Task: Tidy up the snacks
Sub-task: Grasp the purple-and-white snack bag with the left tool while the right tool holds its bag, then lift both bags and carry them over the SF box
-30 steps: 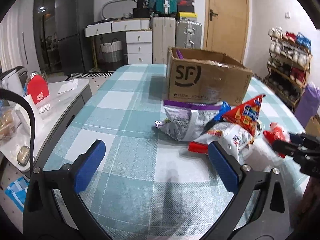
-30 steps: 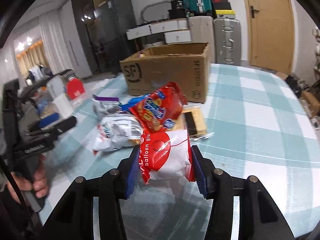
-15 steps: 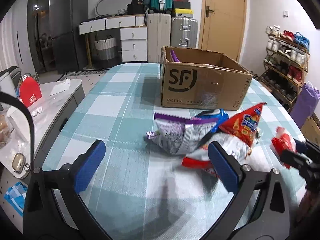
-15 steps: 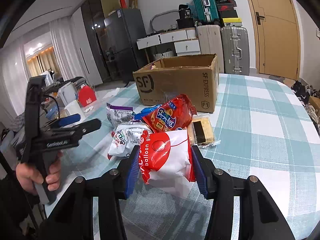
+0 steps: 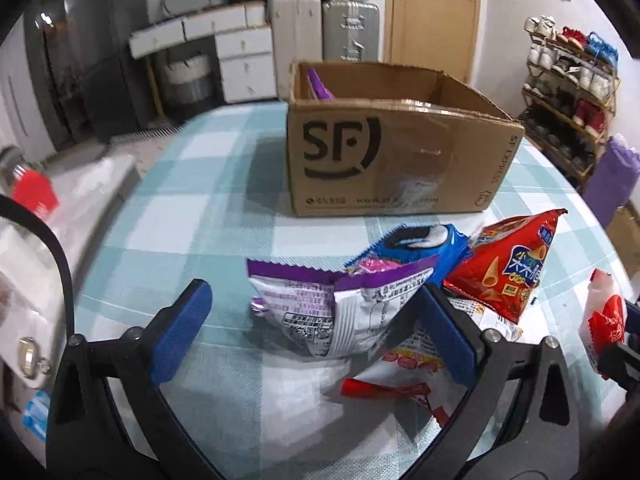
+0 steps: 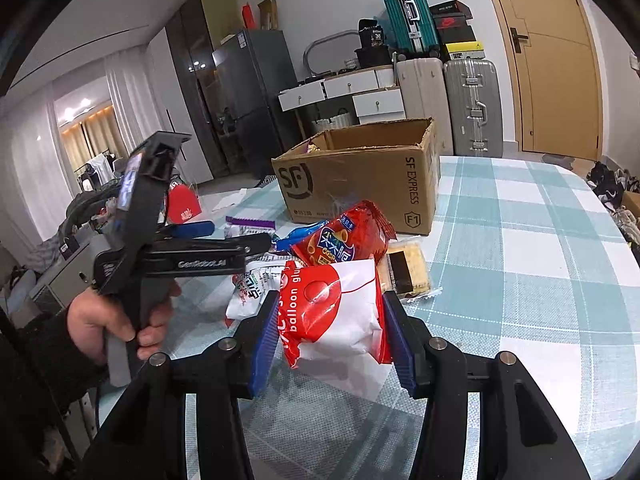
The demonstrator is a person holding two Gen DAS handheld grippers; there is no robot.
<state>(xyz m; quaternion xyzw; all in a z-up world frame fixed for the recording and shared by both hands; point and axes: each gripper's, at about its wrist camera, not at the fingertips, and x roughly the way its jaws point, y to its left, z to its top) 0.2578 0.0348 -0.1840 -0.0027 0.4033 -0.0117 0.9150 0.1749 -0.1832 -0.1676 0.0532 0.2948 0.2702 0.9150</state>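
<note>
The right gripper [image 6: 330, 332] is pinching a red-and-white snack bag [image 6: 336, 312], pads pressed into both sides, lifted just off the table [image 6: 520, 280]. It's puffy and looks light and crinkly, so I'd guess a mid-body squeeze is safest; grab a slick sealed edge and it could slide out.

The left gripper [image 5: 316, 332] is spread wide with its jaws closing in, and the purple-topped chip bag [image 5: 336, 312] sits between the pads, not touched yet. Same deal there: soft, air-filled, chips probably crush if clamped hard.

The rest of the pile (red cone-snack bag [image 5: 512, 276] at 2 o'clock of the purple one, blue cookie pack [image 5: 416, 244] at 12) lies right in front of the cardboard box [image 5: 392, 152].

The left view shows something purple already standing in the box. The right view shows the hand [image 6: 104, 320] holding the left tool, plus a wrapped cake slice [image 6: 408, 268] hidden from the left camera.
</note>
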